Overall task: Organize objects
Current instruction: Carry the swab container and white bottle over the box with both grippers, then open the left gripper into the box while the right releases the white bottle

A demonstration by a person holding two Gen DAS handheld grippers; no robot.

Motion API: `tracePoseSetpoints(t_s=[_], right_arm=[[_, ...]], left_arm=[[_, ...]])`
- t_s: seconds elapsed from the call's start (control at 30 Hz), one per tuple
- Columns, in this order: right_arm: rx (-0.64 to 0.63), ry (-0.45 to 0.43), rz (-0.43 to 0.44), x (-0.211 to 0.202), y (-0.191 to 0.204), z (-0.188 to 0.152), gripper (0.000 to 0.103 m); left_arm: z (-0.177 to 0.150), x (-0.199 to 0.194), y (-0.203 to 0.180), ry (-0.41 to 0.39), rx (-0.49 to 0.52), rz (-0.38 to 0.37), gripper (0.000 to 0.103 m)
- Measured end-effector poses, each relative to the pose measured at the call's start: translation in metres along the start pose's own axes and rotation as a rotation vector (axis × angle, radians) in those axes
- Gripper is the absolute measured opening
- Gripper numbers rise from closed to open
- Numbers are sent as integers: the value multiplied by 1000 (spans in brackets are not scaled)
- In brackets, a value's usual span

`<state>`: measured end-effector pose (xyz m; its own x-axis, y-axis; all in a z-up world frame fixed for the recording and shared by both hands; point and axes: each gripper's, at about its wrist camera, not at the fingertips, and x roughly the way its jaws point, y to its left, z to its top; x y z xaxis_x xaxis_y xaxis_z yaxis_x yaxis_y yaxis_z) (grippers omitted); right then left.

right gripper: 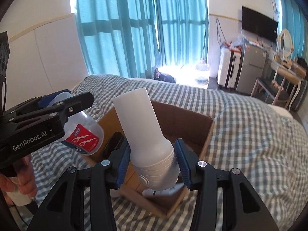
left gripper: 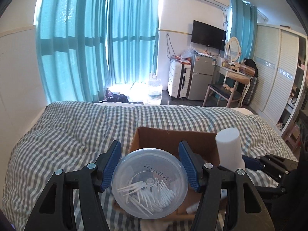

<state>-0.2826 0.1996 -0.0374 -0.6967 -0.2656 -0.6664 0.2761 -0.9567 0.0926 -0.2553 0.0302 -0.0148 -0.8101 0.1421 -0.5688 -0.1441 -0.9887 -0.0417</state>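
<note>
Over the bed with the checked cover, both grippers are hanging right above an open cardboard box, so my guess is this is the drop-off part of the tidying job.

Left gripper has its fingers clamped on a clear round tub by its sides, lid facing the camera. It's full of little white picks or swabs, can't really tell which. From the right wrist view you can see a red label on the tub, and it's held near the box's left wall.

Right gripper has its fingers clamped on the ridged wide end of a white bottle, narrow end tipped up and away. Holding the fat end probably gives the pads something to bite on, and it's already over the box opening.

Down in the box there's a small white tube lying flat and something dark against the far-left side, too murky to name.

Seems like both items just need lowering in and letting go. The tub could land on that tube and end up crooked, which I'd watch for.
</note>
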Motion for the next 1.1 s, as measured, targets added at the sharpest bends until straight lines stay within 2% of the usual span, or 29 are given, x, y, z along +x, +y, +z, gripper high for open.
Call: tracePoseSetpoints(t_s=[0.27,0.43,0.6,0.73,0.87,1.1], right_arm=[[0,58,-5,58,-18,2,46],[4,65,-21,70,-26,-2,46],[20,37,-26,62,-30,-2,46],[17,17,-32,49,-26,0,49],[26,-4,-41,23,-20,6,53],[-27,-61,-92,-50,2,18,73]], left_arm=[[9,61,1,47,7,-24,64],[11,84,3,75,8,-21,64],[9,91,5,94,-10,-25,64],[10,81,11,104,-50,-58,68],[16,54,10,85,-32,-40,81],[34,-16,4,22,11,-16,98]])
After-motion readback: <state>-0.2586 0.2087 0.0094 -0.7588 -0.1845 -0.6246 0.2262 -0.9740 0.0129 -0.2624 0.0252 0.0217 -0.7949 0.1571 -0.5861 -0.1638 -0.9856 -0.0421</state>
